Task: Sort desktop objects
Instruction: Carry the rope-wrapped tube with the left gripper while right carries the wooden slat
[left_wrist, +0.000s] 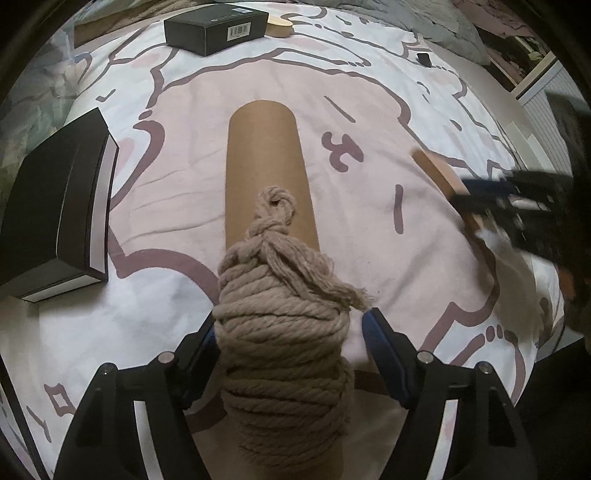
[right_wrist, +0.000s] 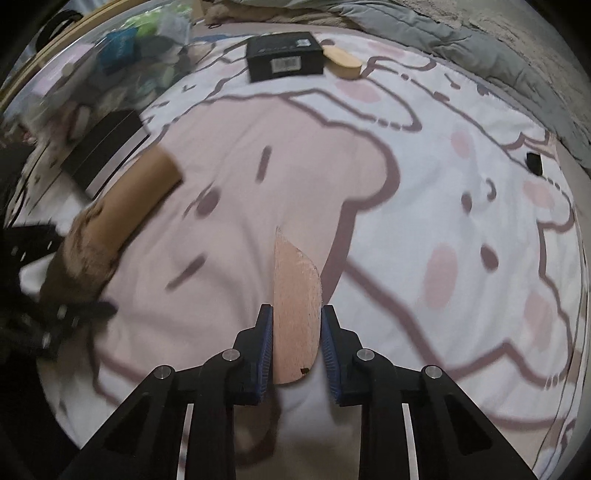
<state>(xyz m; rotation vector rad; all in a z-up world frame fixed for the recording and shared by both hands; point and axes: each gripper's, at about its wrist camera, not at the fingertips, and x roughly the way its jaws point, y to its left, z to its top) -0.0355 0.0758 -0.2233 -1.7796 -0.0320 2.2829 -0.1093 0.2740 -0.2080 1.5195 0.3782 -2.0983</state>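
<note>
Rope tube btwn left jaws, wood piece btwn right.

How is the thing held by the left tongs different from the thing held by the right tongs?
The left tongs hold a brown cardboard tube wound with thick rope; the right tongs hold a flat, pale wooden piece.
The tube is round and long and reaches far past the tongs; the wooden piece is thin, with one curved edge and a pointed tip.
Both are held above the same patterned bedsheet.
</note>
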